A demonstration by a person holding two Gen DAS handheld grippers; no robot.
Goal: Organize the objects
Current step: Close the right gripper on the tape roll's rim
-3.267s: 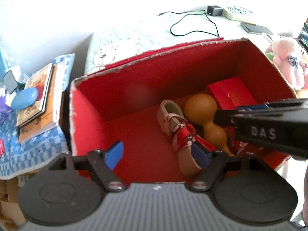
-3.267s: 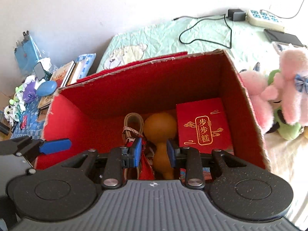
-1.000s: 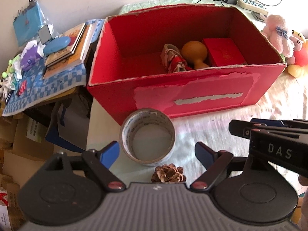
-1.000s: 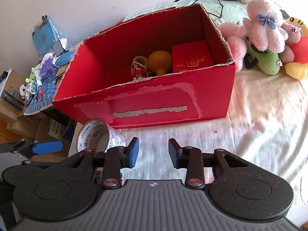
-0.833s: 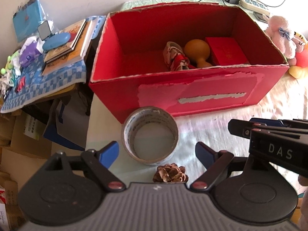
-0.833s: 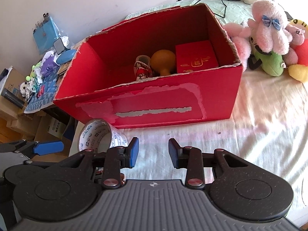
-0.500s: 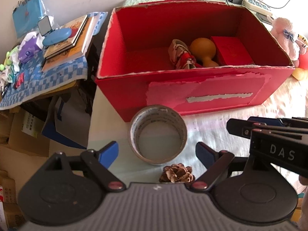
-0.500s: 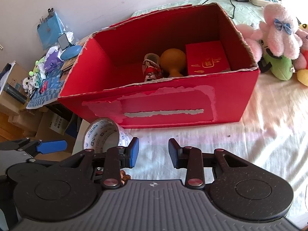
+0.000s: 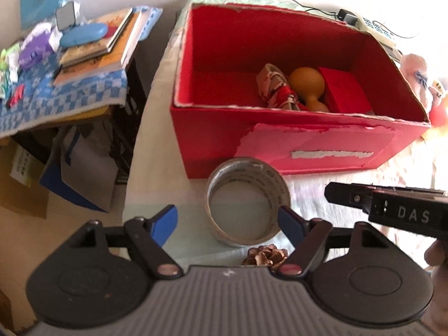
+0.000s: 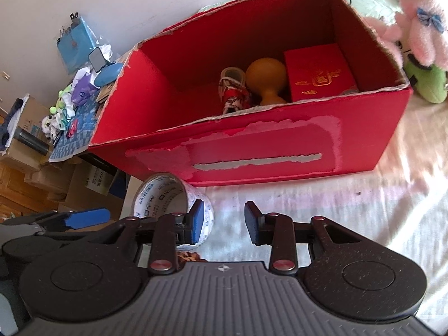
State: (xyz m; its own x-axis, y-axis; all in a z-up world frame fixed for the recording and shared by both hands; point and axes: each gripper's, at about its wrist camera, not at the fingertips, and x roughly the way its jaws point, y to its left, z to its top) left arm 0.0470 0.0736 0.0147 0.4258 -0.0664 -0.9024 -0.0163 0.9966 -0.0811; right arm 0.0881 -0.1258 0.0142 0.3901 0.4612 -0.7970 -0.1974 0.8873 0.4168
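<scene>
A roll of printed packing tape (image 9: 246,169) lies flat on the pale bedsheet in front of a red cardboard box (image 9: 308,142). My left gripper (image 9: 228,222) hovers over the roll with its jaws closing. The roll sits between them, the right pad at its rim and the left pad apart from it. A pine cone (image 9: 264,254) lies just behind the roll. In the right wrist view my right gripper (image 10: 224,221) is open and empty, beside the tape roll (image 10: 159,193). The box (image 10: 252,151) holds a small shoe (image 10: 232,89), a gourd (image 10: 266,81) and a red gift box (image 10: 319,70).
A side table with a blue checked cloth (image 9: 70,95) and stacked books stands left of the bed. Plush toys (image 10: 420,28) lie right of the box. A power strip (image 9: 375,25) and cable are behind it. Cardboard boxes (image 10: 33,154) sit on the floor.
Both grippers have come out of the red box and back over the bed. In the last second the left gripper shifted left and lower over the tape roll, and its jaws narrowed.
</scene>
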